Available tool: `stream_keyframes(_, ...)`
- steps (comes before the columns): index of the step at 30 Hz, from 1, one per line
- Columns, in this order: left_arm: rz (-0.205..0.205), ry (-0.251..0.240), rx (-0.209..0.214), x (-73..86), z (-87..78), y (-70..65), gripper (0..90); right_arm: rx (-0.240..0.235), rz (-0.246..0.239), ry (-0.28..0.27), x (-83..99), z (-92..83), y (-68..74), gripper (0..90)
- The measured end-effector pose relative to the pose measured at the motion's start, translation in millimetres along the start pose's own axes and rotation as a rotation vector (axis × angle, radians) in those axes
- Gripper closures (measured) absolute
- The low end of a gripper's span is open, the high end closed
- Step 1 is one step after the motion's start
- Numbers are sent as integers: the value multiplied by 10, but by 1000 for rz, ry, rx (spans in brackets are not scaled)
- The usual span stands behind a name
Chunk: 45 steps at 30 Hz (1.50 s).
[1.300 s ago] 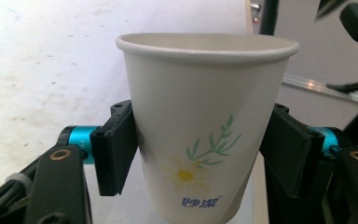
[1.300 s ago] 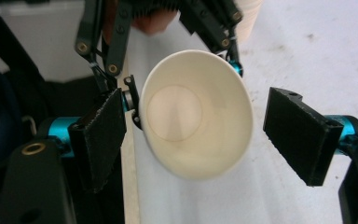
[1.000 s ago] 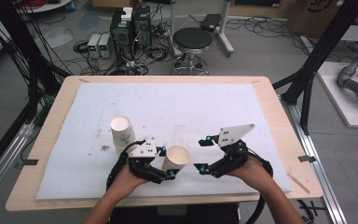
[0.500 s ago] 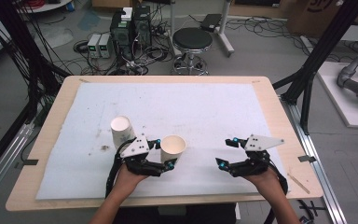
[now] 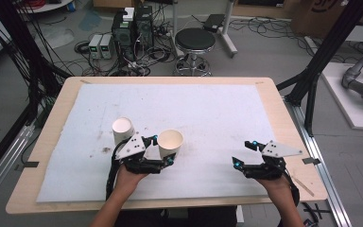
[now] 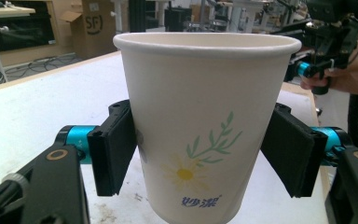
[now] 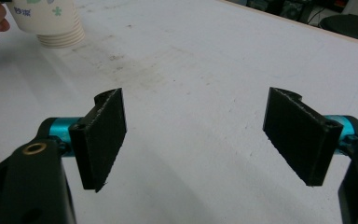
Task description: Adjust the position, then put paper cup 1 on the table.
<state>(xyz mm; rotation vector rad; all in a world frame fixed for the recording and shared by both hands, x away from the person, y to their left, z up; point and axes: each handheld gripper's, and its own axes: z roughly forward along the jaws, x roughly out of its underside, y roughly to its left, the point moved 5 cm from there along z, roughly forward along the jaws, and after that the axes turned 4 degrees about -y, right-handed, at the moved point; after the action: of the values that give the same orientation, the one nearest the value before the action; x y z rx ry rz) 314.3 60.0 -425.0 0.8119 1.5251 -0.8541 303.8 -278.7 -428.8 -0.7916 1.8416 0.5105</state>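
A white paper cup (image 5: 170, 142) with a daisy print (image 6: 200, 126) stands upright, mouth up, on the white mat. My left gripper (image 5: 163, 150) is shut on it: both black pads (image 6: 114, 147) lie against its sides near the middle. An upside-down stack of paper cups (image 5: 122, 128) stands just left of that hand, also at the top left of the right gripper view (image 7: 51, 23). My right gripper (image 5: 242, 153) sits low over the mat at the front right, jaws open and nothing between them (image 7: 196, 135).
The white mat (image 5: 208, 109) covers most of the wooden table (image 5: 283, 109); it has dark smudges near the cups. The other hand with its gripper (image 6: 326, 46) shows far off in the left gripper view. A stool and cables stand beyond the far edge.
The right gripper has drawn away from the cup, moving right and down toward the front right of the mat. The cup now stands upright in the left gripper, which stayed put.
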Motion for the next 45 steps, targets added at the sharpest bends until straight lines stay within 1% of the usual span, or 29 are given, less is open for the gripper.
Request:
stream_keyframes(3,3,-8,-7,-3,13,-15,296,6,3,4,17,-12,5,220)
stream_keyframes(4,9,-7,-11,-2,20,-23,297,5,6,3,21,-12,8,220)
stream_keyframes(5,13,-7,-12,-5,27,-31,296,7,-3,2,25,-14,3,220)
stream_keyframes(7,16,-9,-13,-13,57,-35,297,5,-1,0,24,-22,7,220)
stream_keyframes(10,18,-13,-15,-45,109,-11,296,6,8,-5,19,-44,6,220)
stream_keyframes(12,19,-19,-21,-76,144,9,296,8,4,-9,20,-53,-3,220)
stream_keyframes(14,28,-25,-30,-108,179,35,296,10,4,-10,23,-62,-7,220)
stream_keyframes(18,14,-52,-62,-168,270,113,297,9,9,-11,22,-68,-7,220)
stream_keyframes(24,7,-61,-91,-207,444,267,297,-1,4,-12,18,-49,6,220)
stream_keyframes(26,9,-61,-108,-198,504,334,297,0,5,-13,17,-51,3,220)
stream_keyframes(31,-21,-53,-151,-117,630,533,297,-8,9,-14,37,-55,8,220)
stream_keyframes(33,-19,-41,-166,-84,678,583,297,-7,7,-14,42,-59,2,220)
stream_keyframes(36,-29,-31,-189,-41,750,612,297,-6,2,-17,37,-61,-5,220)
stream_keyframes(37,-32,-28,-188,-25,776,612,297,-9,9,-17,34,-63,2,220)
stream_keyframes(41,-21,-6,-195,31,857,619,298,-18,7,-14,37,-62,15,220)
stream_keyframes(43,-25,4,-206,65,883,654,298,-20,9,-13,37,-61,21,220)
stream_keyframes(45,-38,16,-221,114,908,703,298,-18,7,-10,41,-59,22,220)
